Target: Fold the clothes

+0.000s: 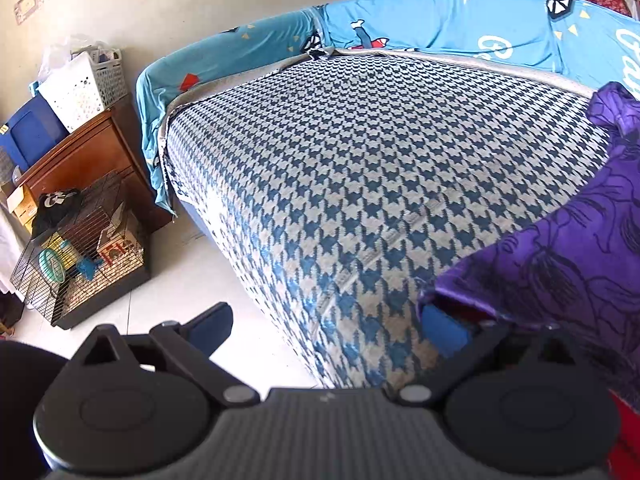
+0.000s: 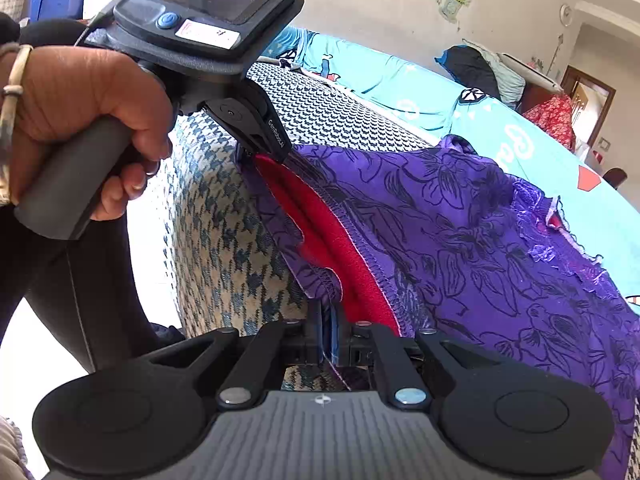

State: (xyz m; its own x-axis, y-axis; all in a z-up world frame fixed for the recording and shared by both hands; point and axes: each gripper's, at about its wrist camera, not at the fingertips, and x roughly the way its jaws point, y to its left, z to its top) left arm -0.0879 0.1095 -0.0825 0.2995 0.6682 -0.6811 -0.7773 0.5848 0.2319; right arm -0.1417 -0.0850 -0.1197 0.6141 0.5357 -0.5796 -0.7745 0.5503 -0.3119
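A: Left wrist view first. Where is the garment?

B: One purple garment (image 1: 560,256) with black flower outlines lies on the bed (image 1: 360,160), at the right of that view, its corner draped over the right finger (image 1: 444,330) of the left gripper (image 1: 326,326).

A: Are those fingers holding it?

B: They stand wide apart; the cloth only covers one of them, and whether it rests on it I cannot tell.

A: And from the right wrist view?

B: The right gripper (image 2: 329,330) has its fingers pinched together on the garment's near edge, where the red lining (image 2: 320,224) shows.

A: Which way does the garment run?

B: Its long axis goes from the near bed edge away to the far right, towards the turquoise sheet (image 2: 540,152). The open hem stretches between the two grippers.

A: Counts?

B: One garment, two grippers, and one hand (image 2: 84,100) in sight, gripping the left gripper's handle.
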